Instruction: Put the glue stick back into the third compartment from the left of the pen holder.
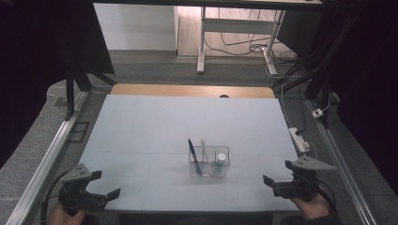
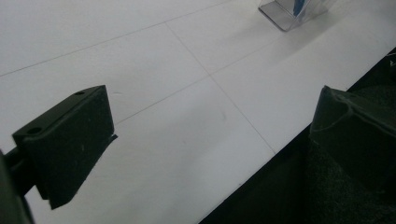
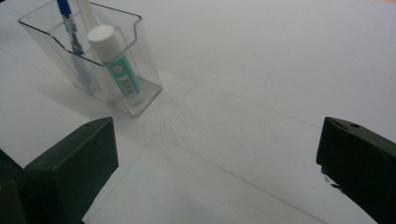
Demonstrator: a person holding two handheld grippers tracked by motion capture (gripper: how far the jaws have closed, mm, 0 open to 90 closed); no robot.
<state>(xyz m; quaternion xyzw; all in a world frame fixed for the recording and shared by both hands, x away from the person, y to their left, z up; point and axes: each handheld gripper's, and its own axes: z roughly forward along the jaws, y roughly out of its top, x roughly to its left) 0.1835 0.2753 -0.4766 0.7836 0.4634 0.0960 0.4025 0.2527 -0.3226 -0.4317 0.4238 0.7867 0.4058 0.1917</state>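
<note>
A clear plastic holder (image 1: pixel 210 174) stands on the white table mat (image 1: pixel 155 126), a little right of centre and near the front. In it stand a blue pen (image 1: pixel 193 154), a pale stick (image 1: pixel 205 146) and a white-capped glue stick (image 1: pixel 220 161). My left gripper (image 1: pixel 107 183) is open over the front left corner, with nothing between its jaws (image 2: pixel 212 126). At the front right, my right gripper (image 1: pixel 277 172) is also open and empty. In the right gripper view (image 3: pixel 217 154) the holder (image 3: pixel 150 79) lies ahead and to the left, with the glue stick (image 3: pixel 116 65) and pen (image 3: pixel 67 21) inside.
The mat's front edge drops to a dark gap just below both grippers. A white power strip (image 1: pixel 299 139) lies off the mat's right side. A metal rail (image 1: pixel 44 164) runs along the left. A wooden strip (image 1: pixel 187 90) borders the far edge.
</note>
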